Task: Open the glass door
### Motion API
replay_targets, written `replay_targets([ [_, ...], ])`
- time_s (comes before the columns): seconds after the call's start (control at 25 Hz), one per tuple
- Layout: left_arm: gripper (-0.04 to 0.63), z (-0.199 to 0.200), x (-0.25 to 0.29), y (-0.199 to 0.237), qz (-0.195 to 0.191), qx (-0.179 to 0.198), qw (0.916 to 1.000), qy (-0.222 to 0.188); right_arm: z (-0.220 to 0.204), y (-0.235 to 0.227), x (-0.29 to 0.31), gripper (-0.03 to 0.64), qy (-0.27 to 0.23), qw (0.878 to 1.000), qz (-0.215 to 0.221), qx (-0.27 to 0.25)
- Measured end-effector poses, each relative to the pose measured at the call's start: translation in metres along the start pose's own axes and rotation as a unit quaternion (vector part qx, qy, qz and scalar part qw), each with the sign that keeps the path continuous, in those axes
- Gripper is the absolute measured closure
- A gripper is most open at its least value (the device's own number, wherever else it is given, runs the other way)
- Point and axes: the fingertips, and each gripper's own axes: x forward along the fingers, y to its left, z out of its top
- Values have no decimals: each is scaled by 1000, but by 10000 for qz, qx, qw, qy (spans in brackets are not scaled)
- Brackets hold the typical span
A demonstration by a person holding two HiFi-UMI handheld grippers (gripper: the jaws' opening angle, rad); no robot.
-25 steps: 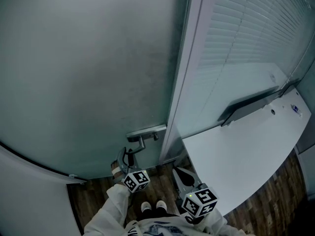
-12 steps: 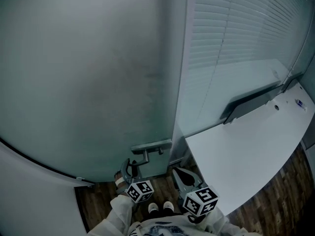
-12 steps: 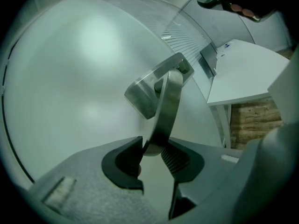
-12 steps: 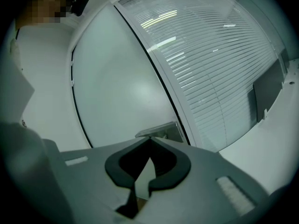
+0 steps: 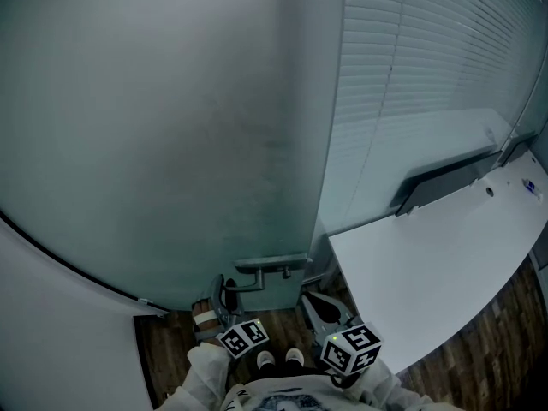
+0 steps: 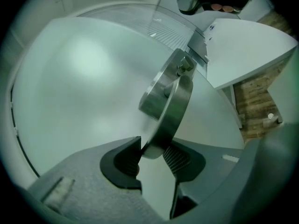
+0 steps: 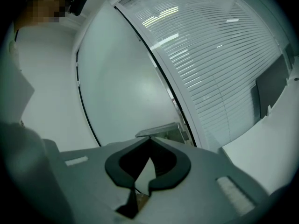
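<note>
Both jaws of left gripper [image 6: 152,152] have just been opening; handle [image 6: 170,104] tip sits loose between them, at door [image 5: 171,144]'s right edge. Right gripper [image 7: 149,141] closed, empty. Reads as letting go of the lever; door seems not yet swung.

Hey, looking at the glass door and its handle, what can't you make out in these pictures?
Behind the glass door: frosting blocks it in every view.
Handle, right gripper view: partly hidden behind the right gripper, shut and empty.
Small object on the white tabletop, head view: too small to identify.
</note>
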Motion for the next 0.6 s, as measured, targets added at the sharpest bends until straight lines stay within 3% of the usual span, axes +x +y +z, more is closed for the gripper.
replay_targets([
  [0.28,451,13,-9,22,15,382,9992,95,15,20,-24,612,-69,9999,104,3],
  [0.4,446,9,-23,31,88,321,9993,170,23,31,-44,612,-211,9998,28,-14],
  [0.52,478,-17,-66,33,111,-377,9987,335,15,48,-72,612,-285,9996,-28,-35],
  [0.6,562,-27,-108,36,12,-1166,9929,253,5,62,-91,612,-321,9994,-58,-84],
])
